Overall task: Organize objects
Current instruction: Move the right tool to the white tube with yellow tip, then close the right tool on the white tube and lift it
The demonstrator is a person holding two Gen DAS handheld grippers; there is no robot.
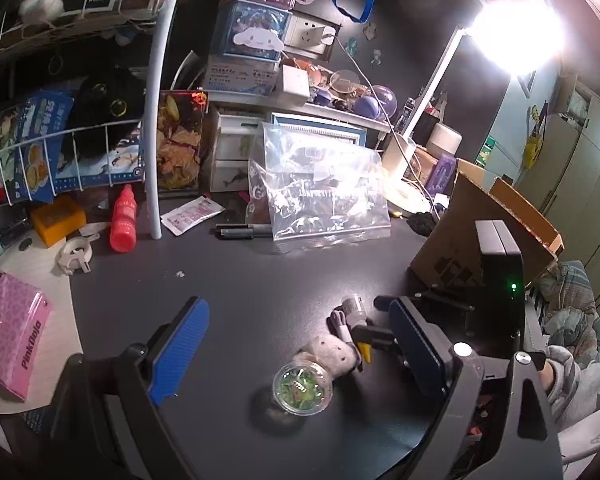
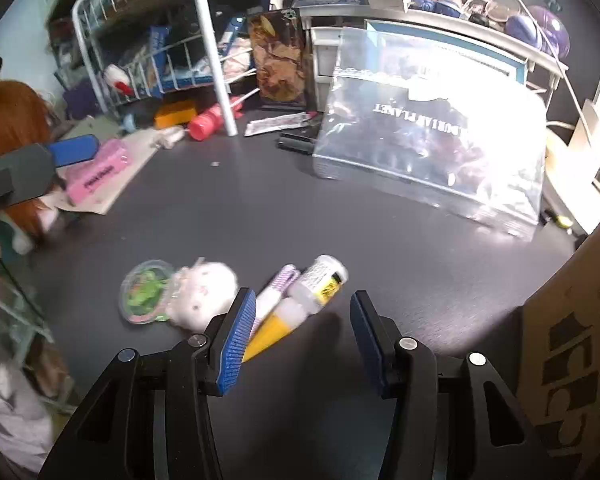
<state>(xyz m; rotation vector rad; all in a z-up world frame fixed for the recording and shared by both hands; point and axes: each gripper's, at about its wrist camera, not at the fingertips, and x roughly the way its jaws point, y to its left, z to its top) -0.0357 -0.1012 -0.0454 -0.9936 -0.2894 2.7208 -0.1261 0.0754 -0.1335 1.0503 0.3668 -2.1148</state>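
One dark desk [image 1: 260, 280], cluttered rear edge, bright lamp [image 1: 516, 32].

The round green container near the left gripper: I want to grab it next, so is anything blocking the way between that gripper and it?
Nothing visible does. The round green container lies on bare dark desk between the left gripper's open fingers. Only the small plush toy touches its far side.

Round clear green-filled case [image 1: 302, 388], touching fuzzy white plush [image 1: 332, 354], beside purple tube [image 2: 278, 290] and yellow-capped bottle [image 2: 312, 292], flat on dark desk [image 1: 260, 280].
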